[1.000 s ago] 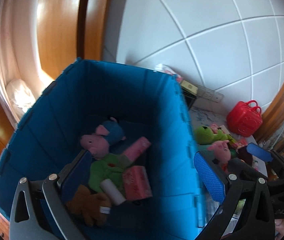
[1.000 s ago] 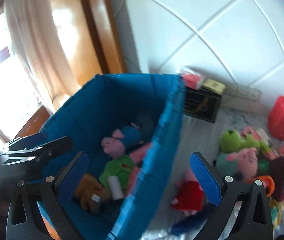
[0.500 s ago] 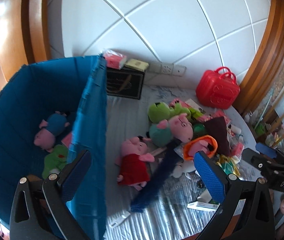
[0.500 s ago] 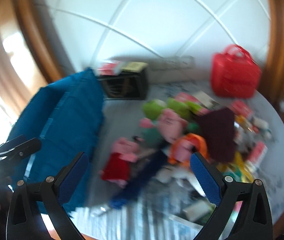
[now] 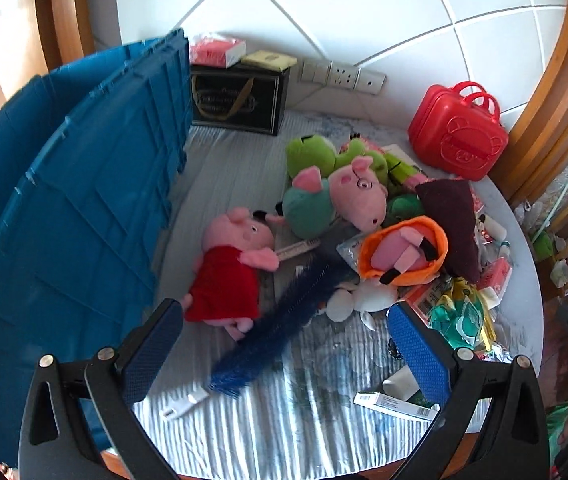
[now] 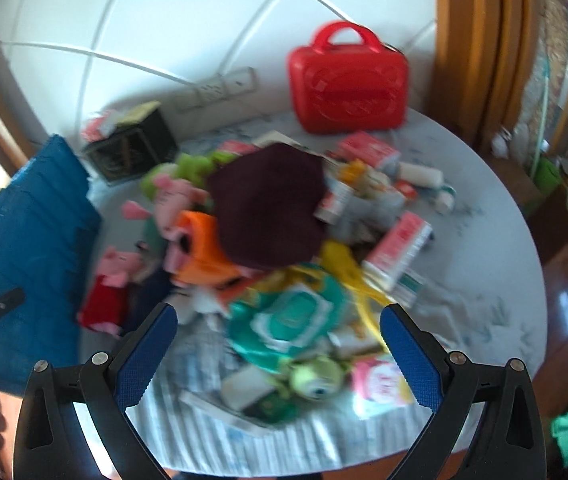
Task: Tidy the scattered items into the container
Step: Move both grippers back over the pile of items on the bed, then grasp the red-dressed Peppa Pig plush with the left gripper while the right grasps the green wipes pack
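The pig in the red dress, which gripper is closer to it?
Left. The left gripper hovers just in front of the pig in the red dress; the right gripper is over the green wipes pack, with the pig off to its left.

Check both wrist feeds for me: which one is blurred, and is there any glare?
Left wrist: sharp; pig plush in red dress crisp, blue bin slightly smeared at left edge. Right wrist: motion-blurred throughout, red case soft; window glare at left edge.

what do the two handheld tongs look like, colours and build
Both match: the left tongs and right tongs have black plastic frames with triangular cut-outs and silver rivets. Each finger carries a flat blue pad with a fine dotted grip texture. No cables or sleeves show.
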